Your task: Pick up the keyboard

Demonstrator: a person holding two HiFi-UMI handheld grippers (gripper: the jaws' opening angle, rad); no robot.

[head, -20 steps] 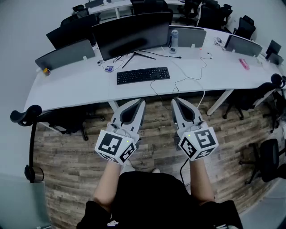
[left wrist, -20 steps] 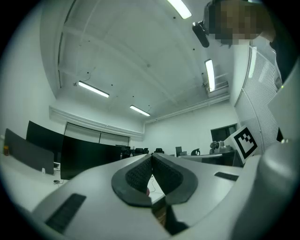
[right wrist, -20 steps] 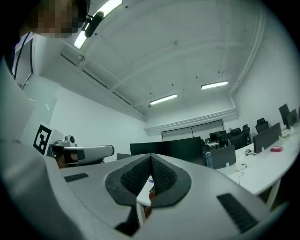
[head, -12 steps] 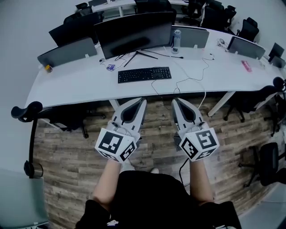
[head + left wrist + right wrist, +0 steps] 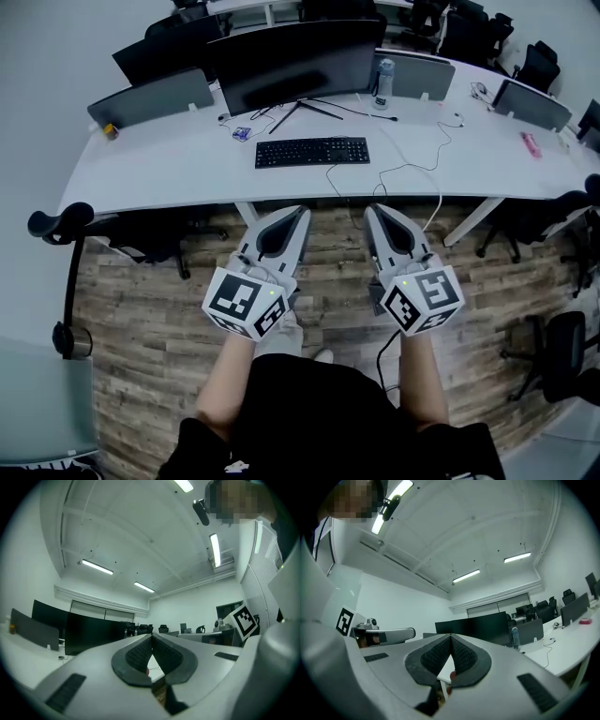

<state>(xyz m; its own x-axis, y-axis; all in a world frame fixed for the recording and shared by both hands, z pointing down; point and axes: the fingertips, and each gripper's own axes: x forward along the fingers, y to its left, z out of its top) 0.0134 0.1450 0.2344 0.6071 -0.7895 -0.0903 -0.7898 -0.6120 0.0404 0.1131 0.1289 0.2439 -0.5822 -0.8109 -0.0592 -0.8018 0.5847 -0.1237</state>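
Item: flat black keyboard [image 5: 312,152], lying on the long white counter [image 5: 169,178], well ahead of you. Left claw [image 5: 300,213], right claw [image 5: 372,212]: both pinched together, holding nothing (held level). Spread them before you reach for its two ends

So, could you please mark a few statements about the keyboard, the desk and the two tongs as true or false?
1. The keyboard lies on the white desk, in front of the monitor. True.
2. The left tongs grip the keyboard. False: they are shut on nothing, apart from the keyboard.
3. The right tongs are shut. True.
4. The bottle stands left of the monitor. False: in the head view it stands to the monitor's right.
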